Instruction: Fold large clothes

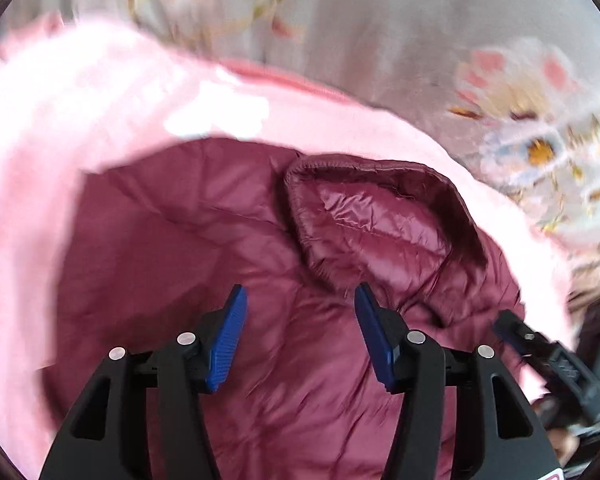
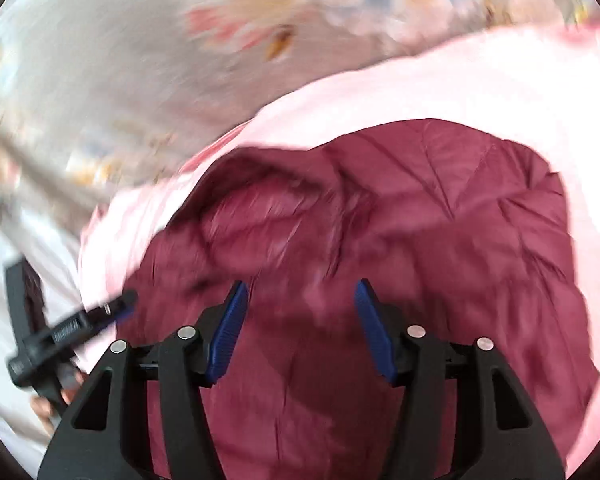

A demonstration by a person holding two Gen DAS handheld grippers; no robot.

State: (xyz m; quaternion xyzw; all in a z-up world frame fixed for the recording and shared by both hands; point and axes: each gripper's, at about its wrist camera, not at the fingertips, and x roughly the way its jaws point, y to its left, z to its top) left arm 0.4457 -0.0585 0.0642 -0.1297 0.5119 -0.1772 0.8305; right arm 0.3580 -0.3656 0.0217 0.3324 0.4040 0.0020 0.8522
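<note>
A maroon quilted puffer jacket (image 1: 188,248) lies folded on a pale pink cloth (image 1: 60,112). Its hood (image 1: 372,216) faces up at the centre right of the left wrist view. My left gripper (image 1: 300,300) hovers over the jacket, open, with nothing between its blue pads. In the right wrist view the same jacket (image 2: 440,220) fills the middle. My right gripper (image 2: 298,296) is above it, open and empty too. The right gripper (image 1: 540,348) shows at the lower right of the left wrist view, and the left gripper (image 2: 72,332) at the lower left of the right wrist view.
Under the pink cloth (image 2: 460,76) is a floral bedspread (image 1: 520,92), grey with pale flowers, which spreads across the far side (image 2: 140,60). A hand (image 2: 48,404) holds the left gripper's handle. Both views are blurred by motion.
</note>
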